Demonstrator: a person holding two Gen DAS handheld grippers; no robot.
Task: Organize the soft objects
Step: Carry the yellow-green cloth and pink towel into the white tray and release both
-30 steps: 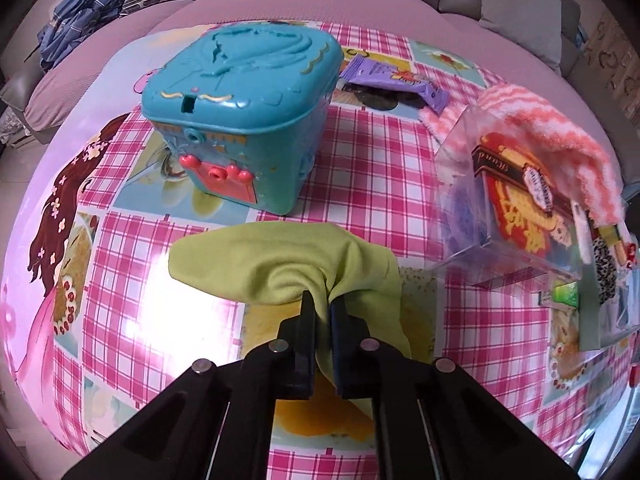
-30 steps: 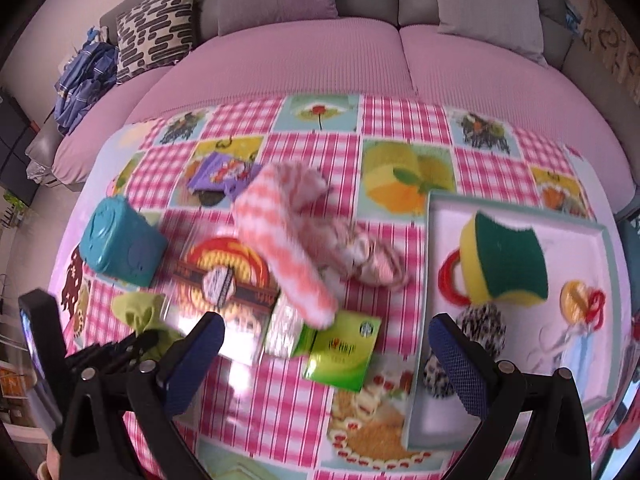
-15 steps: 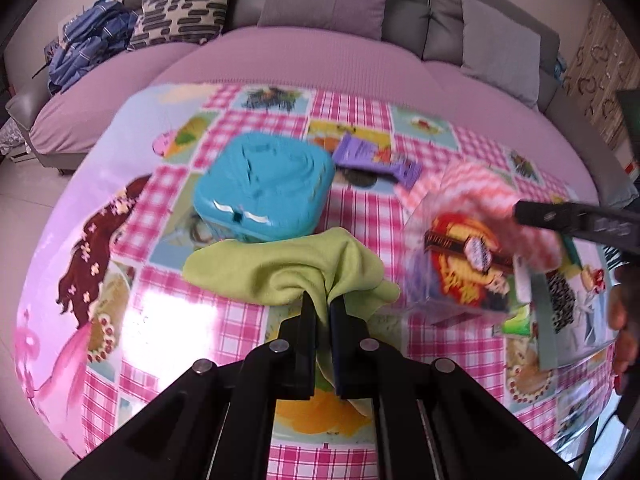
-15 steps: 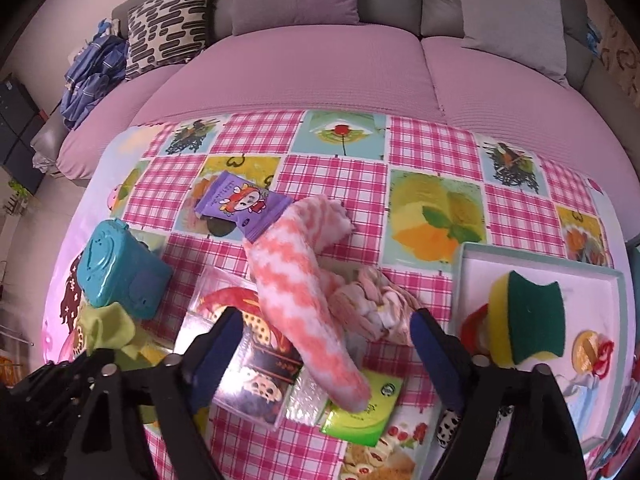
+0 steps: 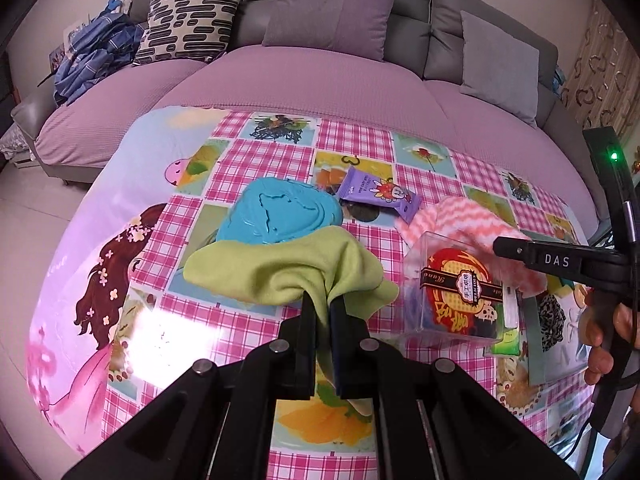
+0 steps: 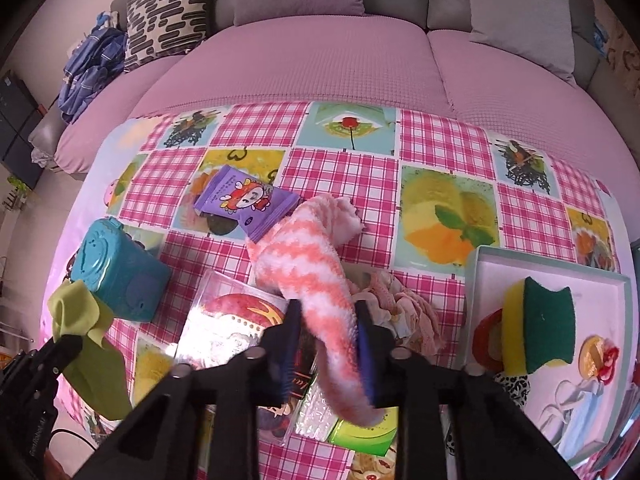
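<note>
My left gripper (image 5: 323, 304) is shut on a lime-green cloth (image 5: 280, 272), which hangs bunched from its jaws above the checked tablecloth. The right wrist view shows the same cloth (image 6: 76, 312) at the far left. A fluffy pink-and-white striped sock (image 6: 308, 256) lies across a clear box in the table's middle. My right gripper (image 6: 326, 312) straddles the sock's lower half, its jaws closing, both blue pads pressed into the fluff. In the left wrist view one of the right gripper's fingers (image 5: 536, 258) lies over the sock (image 5: 460, 216).
A teal toy box (image 6: 120, 268) stands left of the sock, and a purple packet (image 6: 248, 204) lies behind it. Under the sock are a clear box with a red label (image 5: 452, 292), a pale lacy cloth (image 6: 408, 304) and a green packet (image 6: 364, 432). A tray (image 6: 560, 264) at right holds a sponge (image 6: 540, 324).
My left gripper has risen with the green cloth, lifting it off the table. My right gripper has moved over the striped sock and its jaws went from wide open to closed around it.
</note>
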